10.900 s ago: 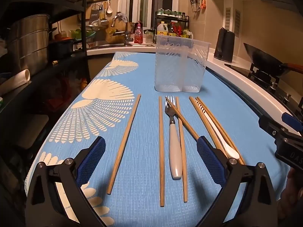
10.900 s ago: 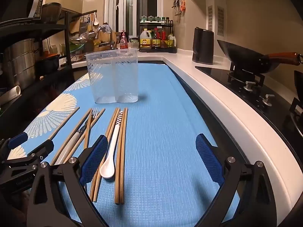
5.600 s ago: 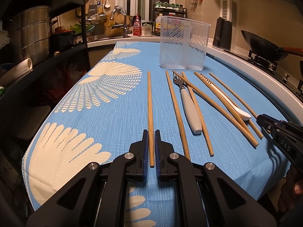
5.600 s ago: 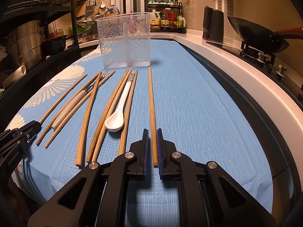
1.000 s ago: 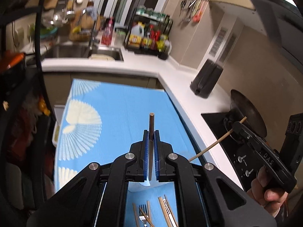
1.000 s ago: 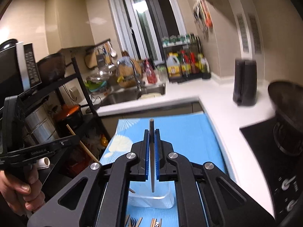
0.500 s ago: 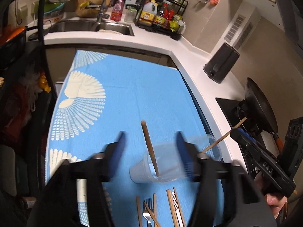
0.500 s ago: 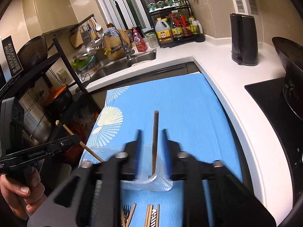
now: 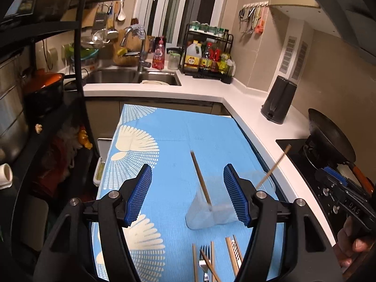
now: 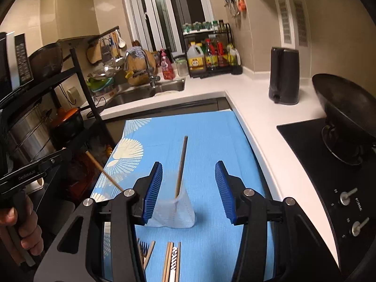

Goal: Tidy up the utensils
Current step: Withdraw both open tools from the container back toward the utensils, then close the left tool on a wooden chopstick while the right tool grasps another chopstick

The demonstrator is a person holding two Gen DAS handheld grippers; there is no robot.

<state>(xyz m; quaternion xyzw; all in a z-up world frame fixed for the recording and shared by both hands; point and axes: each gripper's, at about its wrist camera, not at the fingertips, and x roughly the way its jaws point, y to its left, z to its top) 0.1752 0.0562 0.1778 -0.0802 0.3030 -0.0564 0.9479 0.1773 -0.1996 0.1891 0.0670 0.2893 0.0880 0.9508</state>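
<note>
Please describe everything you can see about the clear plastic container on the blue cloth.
The clear plastic container stands upright on the blue cloth, beyond the utensils lying on the cloth. It looks like thin, translucent plastic, open at the top and narrowing toward its base, with a faint ribbed pattern visible in the right wrist view. Two wooden chopsticks stand in it, leaning apart: one tilts left, the other tilts right over the rim. Neither gripper touches it.
</note>
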